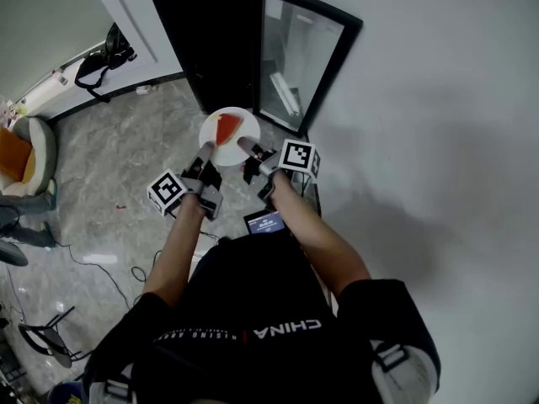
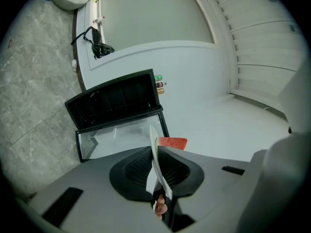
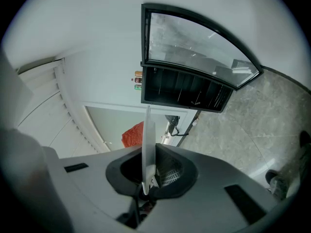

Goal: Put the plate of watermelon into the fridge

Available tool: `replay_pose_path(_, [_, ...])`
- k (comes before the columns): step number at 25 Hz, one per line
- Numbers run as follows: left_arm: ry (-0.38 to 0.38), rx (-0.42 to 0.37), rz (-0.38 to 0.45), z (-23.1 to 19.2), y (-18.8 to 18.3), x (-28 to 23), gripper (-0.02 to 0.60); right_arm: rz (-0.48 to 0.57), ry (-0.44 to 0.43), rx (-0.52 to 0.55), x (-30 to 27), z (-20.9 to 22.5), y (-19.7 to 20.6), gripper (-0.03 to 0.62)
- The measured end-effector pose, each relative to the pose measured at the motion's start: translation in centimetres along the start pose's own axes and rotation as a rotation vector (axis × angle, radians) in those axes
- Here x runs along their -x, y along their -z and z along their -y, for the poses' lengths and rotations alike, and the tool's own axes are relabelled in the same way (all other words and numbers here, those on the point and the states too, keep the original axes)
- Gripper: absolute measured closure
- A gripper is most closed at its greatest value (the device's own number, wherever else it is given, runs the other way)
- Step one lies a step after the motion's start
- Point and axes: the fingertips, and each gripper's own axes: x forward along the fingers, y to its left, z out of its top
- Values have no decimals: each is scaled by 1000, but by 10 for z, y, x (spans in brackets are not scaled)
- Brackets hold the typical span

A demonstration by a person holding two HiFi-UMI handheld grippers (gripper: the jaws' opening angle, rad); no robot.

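A white plate (image 1: 216, 141) with a red watermelon slice (image 1: 227, 128) hangs in front of the black fridge (image 1: 221, 49). My left gripper (image 1: 207, 153) is shut on the plate's left rim and my right gripper (image 1: 249, 150) is shut on its right rim. In the left gripper view the plate (image 2: 158, 171) shows edge-on between the jaws, the watermelon (image 2: 172, 142) behind it. From the right gripper view the plate's rim (image 3: 147, 149) stands between the pads with the watermelon (image 3: 133, 135) to the left. The fridge's glass door (image 1: 296, 61) stands open.
A white wall (image 1: 438, 124) runs along the right of the fridge. A black bag (image 1: 103, 59) lies by the baseboard at the far left. A chair (image 1: 25, 162) with an orange cushion stands at the left edge. Cables (image 1: 109, 263) trail over the marble floor.
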Motion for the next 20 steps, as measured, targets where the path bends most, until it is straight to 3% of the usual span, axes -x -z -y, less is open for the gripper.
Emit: replay_pose_path(20, [3, 16, -24, 3, 1, -2, 540, 21, 20, -4, 2, -1, -1, 565])
